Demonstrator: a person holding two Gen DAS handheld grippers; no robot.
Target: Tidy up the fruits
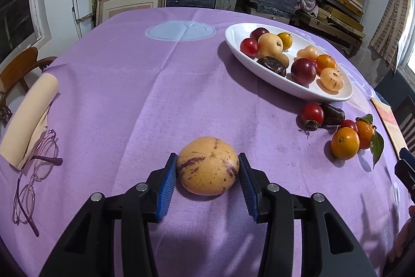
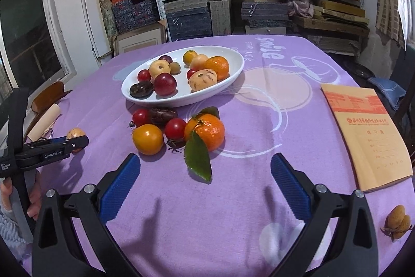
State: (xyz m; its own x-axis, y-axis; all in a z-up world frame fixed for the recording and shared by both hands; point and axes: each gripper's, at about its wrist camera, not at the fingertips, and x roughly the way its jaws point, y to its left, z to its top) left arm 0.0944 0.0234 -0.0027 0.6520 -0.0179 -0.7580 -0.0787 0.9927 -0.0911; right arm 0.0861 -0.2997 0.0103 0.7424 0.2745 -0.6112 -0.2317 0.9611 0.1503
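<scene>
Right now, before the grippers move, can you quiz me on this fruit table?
1. True or false: the right gripper is holding an orange.
2. What sits between the jaws of the left gripper? A) a banana B) a striped yellow fruit C) a spoon
3. Short answer: is the leafy mandarin inside the white dish or on the purple cloth?

Key: 1. False, its jaws are open and empty. 2. B. 3. On the cloth, in front of the dish.
</scene>
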